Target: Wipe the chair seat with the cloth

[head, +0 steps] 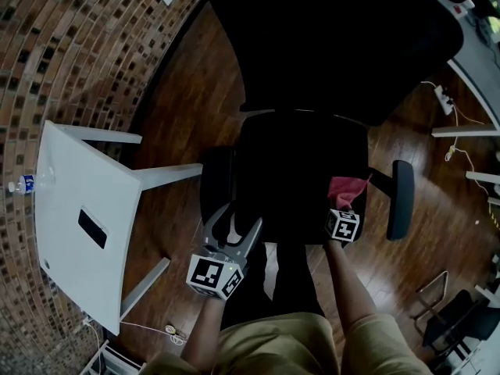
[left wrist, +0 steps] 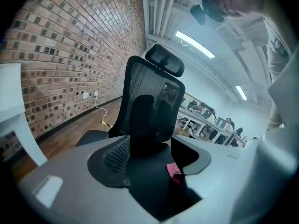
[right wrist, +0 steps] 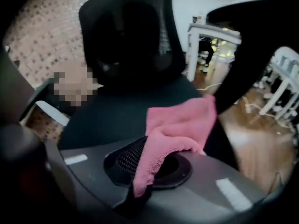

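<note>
The black office chair's seat (head: 297, 170) lies right in front of me, its mesh backrest (left wrist: 149, 106) upright behind it. A pink cloth (head: 347, 189) rests on the seat's right front part, and my right gripper (head: 344, 205) is shut on it from above. In the right gripper view the cloth (right wrist: 180, 125) bunches out of the jaws over the dark seat (right wrist: 117, 115). My left gripper (head: 232, 223) hovers at the seat's left front edge, open, with nothing between its jaws. Past those jaws, the left gripper view shows the cloth (left wrist: 173, 170) as a small pink patch.
A white table (head: 78, 217) stands at the left, with a small bottle (head: 22, 183) at its far edge. The chair's armrests (head: 401, 198) (head: 216, 182) flank the seat. A brick wall (head: 86, 45) runs along the left. Cables and a power strip (head: 444, 96) lie on the wooden floor at the right.
</note>
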### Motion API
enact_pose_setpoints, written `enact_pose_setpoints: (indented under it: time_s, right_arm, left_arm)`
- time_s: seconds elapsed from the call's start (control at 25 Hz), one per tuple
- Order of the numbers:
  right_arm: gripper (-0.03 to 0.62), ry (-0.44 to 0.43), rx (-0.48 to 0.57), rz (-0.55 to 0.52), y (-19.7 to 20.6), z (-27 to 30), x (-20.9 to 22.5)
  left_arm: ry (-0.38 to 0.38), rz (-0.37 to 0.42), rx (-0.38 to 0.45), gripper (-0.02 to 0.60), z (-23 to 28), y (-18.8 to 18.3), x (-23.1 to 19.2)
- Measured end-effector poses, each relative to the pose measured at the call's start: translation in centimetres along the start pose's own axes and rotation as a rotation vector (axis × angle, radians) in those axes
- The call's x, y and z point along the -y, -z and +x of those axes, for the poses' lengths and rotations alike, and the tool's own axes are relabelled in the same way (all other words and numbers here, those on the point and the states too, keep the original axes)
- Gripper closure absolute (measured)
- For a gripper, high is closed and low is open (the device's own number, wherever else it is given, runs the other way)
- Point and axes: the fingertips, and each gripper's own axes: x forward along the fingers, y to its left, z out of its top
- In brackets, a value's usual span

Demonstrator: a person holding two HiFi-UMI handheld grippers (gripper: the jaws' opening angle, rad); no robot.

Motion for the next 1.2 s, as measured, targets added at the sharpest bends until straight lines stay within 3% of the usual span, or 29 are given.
enact_pose_setpoints:
  time_s: [0.12,0.2,0.32,0.4,0.48,0.56,0.72,0.8,0.88,1.04,1.12,1.2]
  right_arm:
    - [0.577,-0.399,0.015,-0.022,-0.1,1.4,-16.1]
    - [0.577,-0.604,0.008,-0.058,0.5,1.2,-25.6]
    - [0.576,-0.704,-0.063,-0.101,3.0,2.2,-33.0]
    - [0.576,-0.700,-0.068,-0.075,3.7,3.3,-32.9]
    - [0.576,-0.637,-0.036,-0.037,3.3,3.8,-29.6]
    - [0.577,-0.486,-0.016,-0.009,3.3,4.1,-22.7]
    - [0.577,-0.133,0.011,0.172,3.2,0.1,-3.7]
    - [0.577,0.064,0.047,0.145,3.1,-2.8,5.2]
    - [0.577,0.189,0.082,0.131,3.4,-4.5,10.5]
    - [0.577,0.198,0.079,0.175,3.9,-4.6,9.5]
    - [0.577,0.070,0.082,0.214,3.4,-3.2,4.5]
    - [0.577,-0.114,0.083,0.177,3.0,-1.4,-3.7]
  left_arm:
    - [-0.030,0.021,-0.024,0.324,-1.2,1.1,-1.2]
    - [-0.047,0.025,-0.032,0.324,-2.1,1.6,-2.0]
    - [-0.075,0.033,-0.040,0.324,-3.0,1.2,-3.1]
    - [-0.080,0.038,-0.040,0.324,-3.3,1.1,-3.4]
    - [-0.073,0.041,-0.035,0.324,-3.3,1.3,-3.4]
    - [-0.062,0.027,-0.030,0.324,-3.1,1.3,-3.2]
    - [-0.024,-0.020,-0.003,0.324,-2.3,0.8,-1.8]
    - [0.003,-0.023,0.008,0.324,-1.7,0.5,-0.9]
    - [0.022,-0.021,0.013,0.324,-1.3,0.0,-0.2]
    - [0.029,-0.026,0.018,0.324,-1.4,-0.4,0.5]
    - [0.026,-0.015,0.017,0.324,-1.6,-0.5,0.5]
    - [0.011,-0.005,0.011,0.324,-2.2,-0.3,-0.1]
